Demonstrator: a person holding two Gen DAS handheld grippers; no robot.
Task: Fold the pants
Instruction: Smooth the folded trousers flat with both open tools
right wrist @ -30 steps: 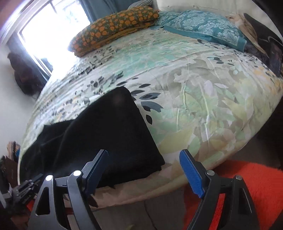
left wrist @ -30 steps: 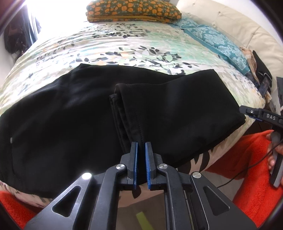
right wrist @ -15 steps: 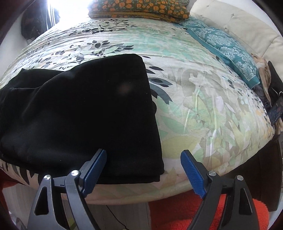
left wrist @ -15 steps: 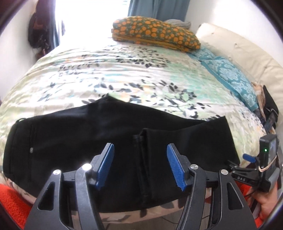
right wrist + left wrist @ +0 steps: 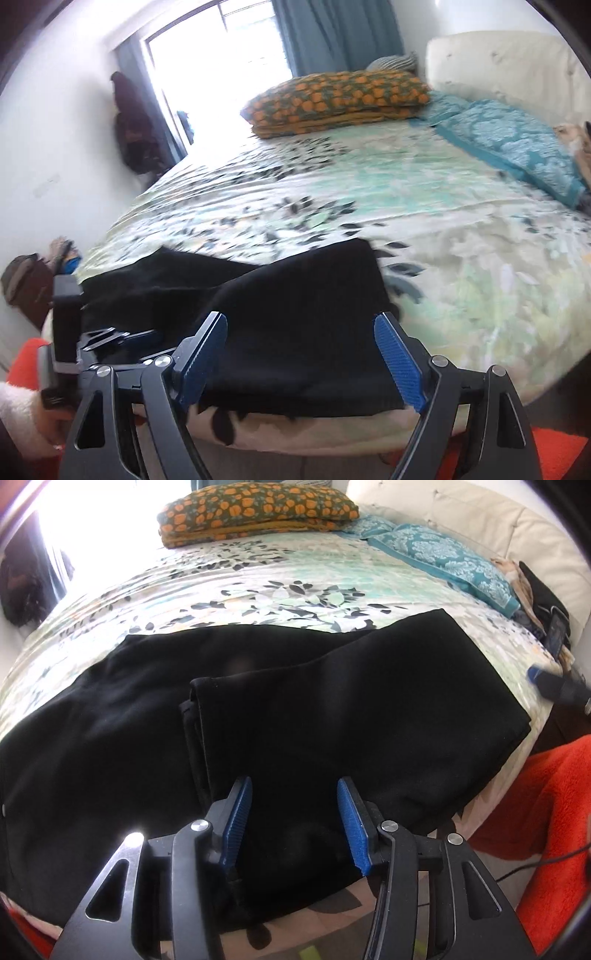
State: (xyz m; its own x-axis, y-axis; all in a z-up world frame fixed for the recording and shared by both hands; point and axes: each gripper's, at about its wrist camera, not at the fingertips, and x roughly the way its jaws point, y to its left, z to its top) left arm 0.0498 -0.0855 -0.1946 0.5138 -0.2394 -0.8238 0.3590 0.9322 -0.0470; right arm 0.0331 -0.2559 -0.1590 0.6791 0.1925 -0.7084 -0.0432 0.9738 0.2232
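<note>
Black pants (image 5: 258, 716) lie along the near edge of the bed, the leg end folded back over the middle so the hems (image 5: 192, 709) lie on top. My left gripper (image 5: 293, 823) is open, its blue pads just above the folded layer at the near edge, holding nothing. My right gripper (image 5: 301, 360) is open and empty, straddling the right folded end of the pants (image 5: 295, 314) at the bed edge. The left gripper shows at the left of the right wrist view (image 5: 122, 338).
The bed has a floral cover (image 5: 288, 572). An orange-patterned pillow (image 5: 258, 509) and a teal pillow (image 5: 443, 557) lie at the far side. A phone and clothes (image 5: 550, 624) sit at the right edge. An orange rug (image 5: 554, 812) lies on the floor.
My left gripper opened and let go of the pant hems, which now lie on the folded layer. My right gripper swung in over the folded right end and stayed open.
</note>
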